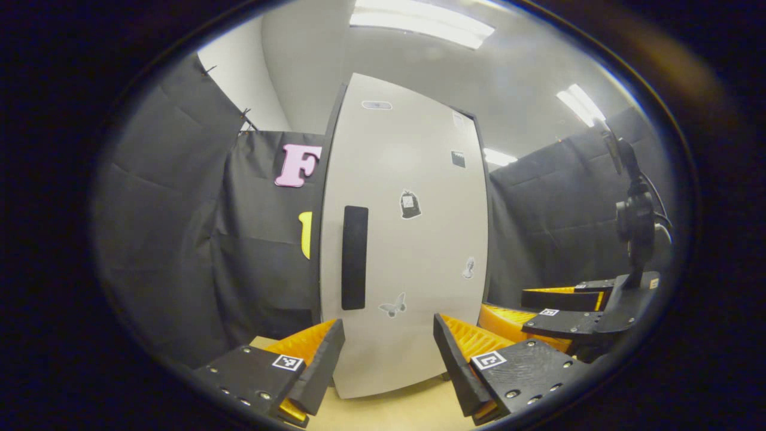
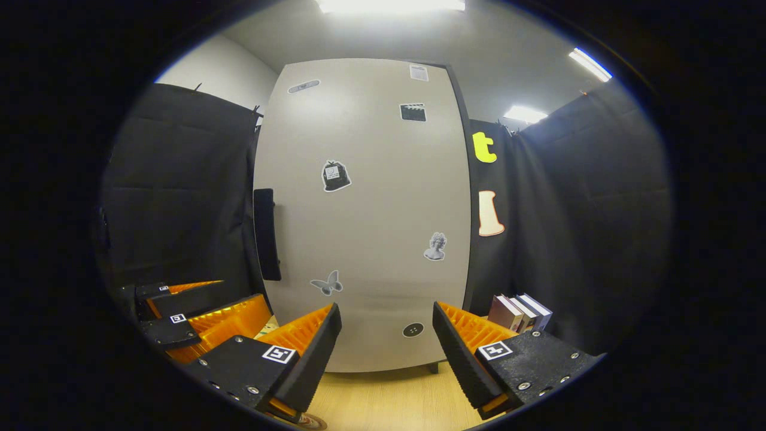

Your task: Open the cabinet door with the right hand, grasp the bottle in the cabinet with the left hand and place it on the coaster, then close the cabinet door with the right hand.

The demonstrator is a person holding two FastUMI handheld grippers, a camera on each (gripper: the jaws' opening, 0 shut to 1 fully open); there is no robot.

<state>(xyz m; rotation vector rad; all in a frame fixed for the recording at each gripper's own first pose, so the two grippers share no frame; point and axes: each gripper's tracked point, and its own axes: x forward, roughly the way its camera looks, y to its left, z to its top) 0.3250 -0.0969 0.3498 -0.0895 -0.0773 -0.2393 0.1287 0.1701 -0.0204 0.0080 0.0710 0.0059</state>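
Note:
A tall white cabinet stands on the table with its door (image 1: pixel 413 251) (image 2: pixel 365 209) shut, so its inside is hidden. The door carries small stickers and a black vertical handle (image 1: pixel 354 257) (image 2: pixel 266 233) along its left edge. My left gripper (image 1: pixel 389 326) is open, low in front of the door, a short way off it. To its right, my right gripper (image 1: pixel 559 311) (image 2: pixel 386 311) is also open, facing the door's lower middle with nothing between its fingers. The right gripper view shows the left gripper (image 2: pixel 191 311) at lower left, below the handle.
The light wooden tabletop (image 1: pixel 389 413) (image 2: pixel 395 401) runs under both grippers. Several books (image 2: pixel 517 311) stand upright just right of the cabinet. Black cloth walls close in on both sides. A dark mount with cables (image 1: pixel 634 221) rises over the right gripper.

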